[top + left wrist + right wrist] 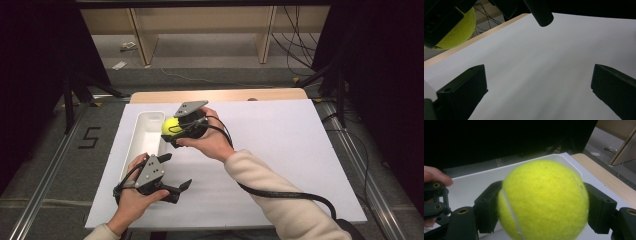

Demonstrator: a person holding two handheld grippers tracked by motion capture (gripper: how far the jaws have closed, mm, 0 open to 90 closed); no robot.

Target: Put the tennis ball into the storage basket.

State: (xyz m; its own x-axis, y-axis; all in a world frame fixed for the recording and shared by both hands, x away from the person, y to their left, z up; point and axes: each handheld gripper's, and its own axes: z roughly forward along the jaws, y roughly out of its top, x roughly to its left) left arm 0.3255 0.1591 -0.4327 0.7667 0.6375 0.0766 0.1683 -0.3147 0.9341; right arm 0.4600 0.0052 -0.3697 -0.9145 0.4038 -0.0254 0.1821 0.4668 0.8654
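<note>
The fuzzy yellow-green felt tennis ball [542, 201], judged light, springy and grippy but apt to roll, is held clamped across its widest girth by the right gripper [176, 131] above the long white plastic tray's [145, 137] 3 o'clock rim, while the left gripper [175, 176] is held wide apart over the worktop [280, 150].

Looks like a lab / data-capture rig, not a home; surface [280, 150] is covered with a plain white sheet over a light wood top; aluminium rails [45, 175] run along the floor either side; black tripod-style stands [75, 85] flank the surface; loose cables [295, 45] trail across the grey floor behind; dark curtains or panels close off both sides; a "5" [89, 137] is marked on the floor at left; bare wooden frame legs [142, 35] at the back.
</note>
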